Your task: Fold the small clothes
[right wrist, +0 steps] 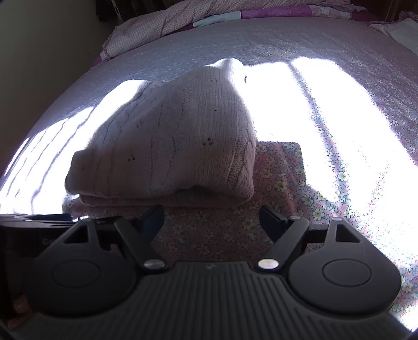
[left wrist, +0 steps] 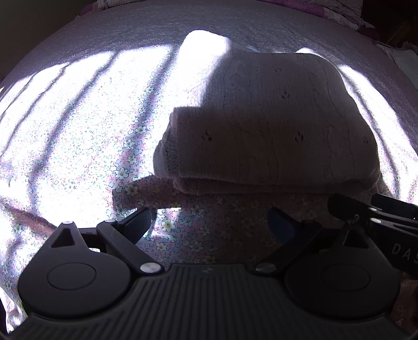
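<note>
A folded pale pink knitted sweater [left wrist: 261, 125] lies on the floral bed sheet [left wrist: 78, 136], in several stacked layers. It also shows in the right wrist view [right wrist: 169, 146]. My left gripper [left wrist: 211, 222] is open and empty just in front of the sweater's near edge. My right gripper [right wrist: 211, 219] is open and empty, also just short of that near edge. The right gripper's body shows at the right edge of the left wrist view [left wrist: 378, 214]. The left gripper's body shows at the left edge of the right wrist view [right wrist: 34, 225].
The floral sheet [right wrist: 339, 157] covers the bed, with bright sun patches and barred shadows. A crumpled pink checked quilt [right wrist: 167, 23] lies along the far edge. A white pillow [right wrist: 399, 28] sits at the far right.
</note>
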